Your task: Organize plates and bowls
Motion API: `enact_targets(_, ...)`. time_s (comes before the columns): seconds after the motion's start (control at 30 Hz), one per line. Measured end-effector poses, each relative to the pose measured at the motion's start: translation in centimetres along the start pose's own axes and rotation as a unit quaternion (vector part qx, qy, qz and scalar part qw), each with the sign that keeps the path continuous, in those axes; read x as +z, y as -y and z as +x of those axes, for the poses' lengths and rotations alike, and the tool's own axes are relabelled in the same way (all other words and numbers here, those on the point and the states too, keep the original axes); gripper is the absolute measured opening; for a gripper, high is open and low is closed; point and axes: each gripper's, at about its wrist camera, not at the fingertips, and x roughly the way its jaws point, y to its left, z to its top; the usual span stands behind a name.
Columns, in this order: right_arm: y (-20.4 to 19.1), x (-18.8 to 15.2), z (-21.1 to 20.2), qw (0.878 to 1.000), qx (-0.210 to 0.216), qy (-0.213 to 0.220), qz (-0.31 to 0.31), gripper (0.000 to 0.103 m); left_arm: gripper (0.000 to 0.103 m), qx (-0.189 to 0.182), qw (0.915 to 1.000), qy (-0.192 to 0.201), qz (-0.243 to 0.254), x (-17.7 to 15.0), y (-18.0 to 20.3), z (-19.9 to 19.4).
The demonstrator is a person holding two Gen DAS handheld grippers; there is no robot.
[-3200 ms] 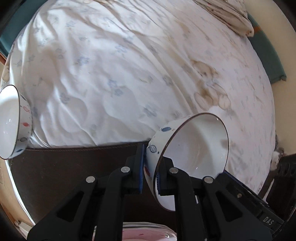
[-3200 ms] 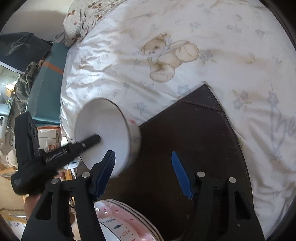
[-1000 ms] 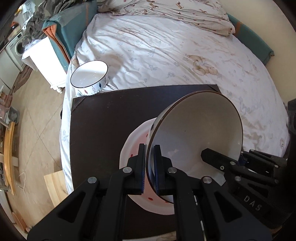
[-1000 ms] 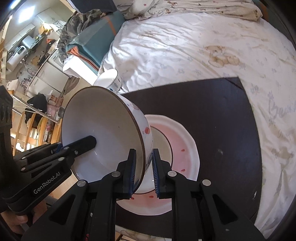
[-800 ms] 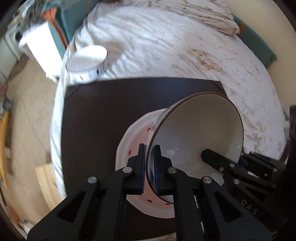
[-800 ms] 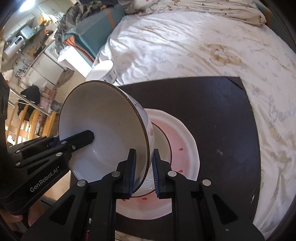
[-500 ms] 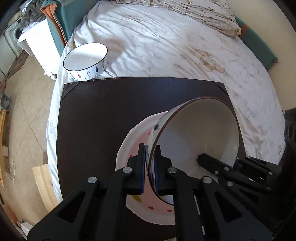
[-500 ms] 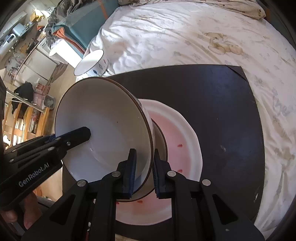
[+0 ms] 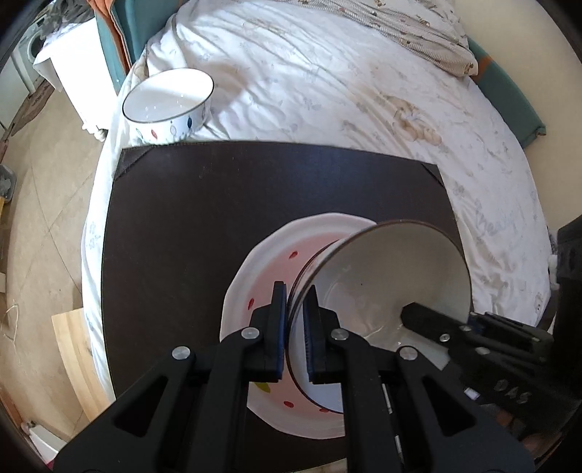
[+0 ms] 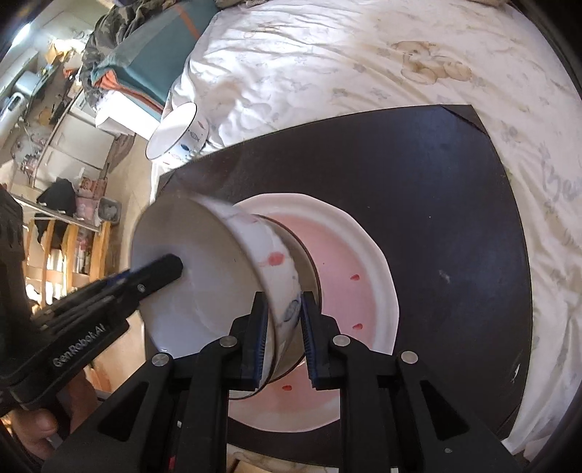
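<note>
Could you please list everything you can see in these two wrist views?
held bowl: one, white with coloured spots, tilted over the plate
plate: one, white rim and pink centre, on the mat
small bowl: one, white with a dark rim, on the sheet past the mat's far left corner
mat: one, dark brown, on the bed
sheet: one, white with a bear print, covers the bed
pillow: one, patterned, far end of the bed
plank: one, pale wood, on the floor
left gripper: black, shut on the held bowl's rim
right gripper: black, jaws just eased open slightly, on the opposite wall
</note>
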Motion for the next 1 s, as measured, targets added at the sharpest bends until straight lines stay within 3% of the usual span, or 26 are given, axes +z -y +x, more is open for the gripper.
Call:
enact_targets(0.57,-0.1,-0.1,-2.2,1.000,-0.004,0.020,-0.011,0.022,0.006,0.007,0.9998,0.013,0.015,-0.2,0.7,-0.7)
enact_targets(0.67,0.1,-0.1,-2.1,1.000,-0.007,0.023,-0.009,0.016,0.006,0.011,0.9997,0.014,0.018,-0.2,0.8,-0.8)
enact_targets(0.87,0.6,-0.1,-3.1,0.999,0.037,0.011,0.014,0.014,0.008,-0.012,0.9998,0.014,-0.007,0.0,-0.1,-1.8)
enact_targets(1.0,1.8,-0.1,-2.2,0.997,0.056,-0.008,0.052,0.013,0.008,0.001,1.0000,0.008,0.005,0.2,0.4,-1.0)
